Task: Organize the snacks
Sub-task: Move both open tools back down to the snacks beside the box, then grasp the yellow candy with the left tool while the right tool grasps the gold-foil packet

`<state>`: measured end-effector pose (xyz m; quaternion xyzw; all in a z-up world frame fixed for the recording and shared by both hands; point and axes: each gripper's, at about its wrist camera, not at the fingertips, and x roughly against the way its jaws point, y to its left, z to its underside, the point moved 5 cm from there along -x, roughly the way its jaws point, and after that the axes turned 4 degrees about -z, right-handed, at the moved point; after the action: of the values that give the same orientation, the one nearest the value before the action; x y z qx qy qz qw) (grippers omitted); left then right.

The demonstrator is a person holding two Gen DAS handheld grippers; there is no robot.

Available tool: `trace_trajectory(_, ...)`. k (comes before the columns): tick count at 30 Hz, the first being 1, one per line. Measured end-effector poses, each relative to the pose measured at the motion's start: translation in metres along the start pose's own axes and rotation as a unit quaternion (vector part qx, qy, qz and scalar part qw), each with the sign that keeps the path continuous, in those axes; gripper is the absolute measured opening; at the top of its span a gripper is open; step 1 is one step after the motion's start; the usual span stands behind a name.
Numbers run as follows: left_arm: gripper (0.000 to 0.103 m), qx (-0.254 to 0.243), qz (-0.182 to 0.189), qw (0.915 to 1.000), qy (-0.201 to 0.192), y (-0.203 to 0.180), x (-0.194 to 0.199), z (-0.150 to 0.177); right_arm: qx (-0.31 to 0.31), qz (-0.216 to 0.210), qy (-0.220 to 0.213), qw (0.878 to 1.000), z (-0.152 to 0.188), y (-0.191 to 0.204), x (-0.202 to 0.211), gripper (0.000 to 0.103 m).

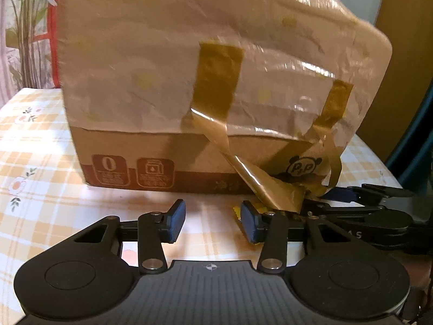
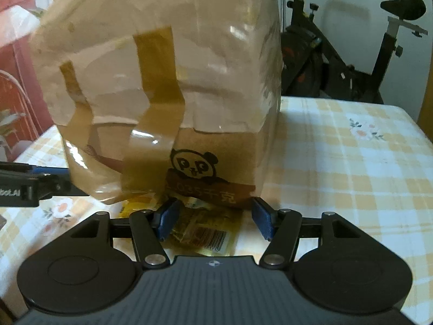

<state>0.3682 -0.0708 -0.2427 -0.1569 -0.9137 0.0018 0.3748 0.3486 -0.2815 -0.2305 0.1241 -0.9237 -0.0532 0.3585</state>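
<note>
In the left wrist view, the left tool (image 1: pixel 213 221) hung released above the checked desk (image 1: pixel 38 146), nothing between its pads, with the cardboard box (image 1: pixel 173 81) just ahead and loose tape (image 1: pixel 259 184) trailing beside its right finger. In the right wrist view, the right tool (image 2: pixel 215 220) stood released over a yellow snack packet (image 2: pixel 208 233) lying at the box's foot, the other tool at far left.

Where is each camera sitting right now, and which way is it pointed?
Left wrist: on the left gripper, angled down at the box over the table; the right gripper shows at right.
Right wrist: on the right gripper, above a snack packet, facing the box's panda side; the left gripper shows at left.
Shared: box, table.
</note>
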Motion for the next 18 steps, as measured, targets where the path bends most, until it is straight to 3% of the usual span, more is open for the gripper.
trace_trajectory(4,0.046,-0.007,0.006,0.9999,0.010,-0.008,-0.009,0.005,0.015,0.007,0.001,1.000,0.004,0.003,-0.002,0.064)
trace_trajectory(9,0.046,-0.018,0.018,0.9995,0.018,-0.015,-0.021,0.008,0.017,-0.005,-0.009,1.000,0.011,0.007,0.004,0.050)
trace_trajectory(18,0.044,-0.039,0.045,0.9980,0.022,-0.037,-0.043,0.000,0.016,-0.006,-0.015,1.000,0.015,0.009,0.009,0.050)
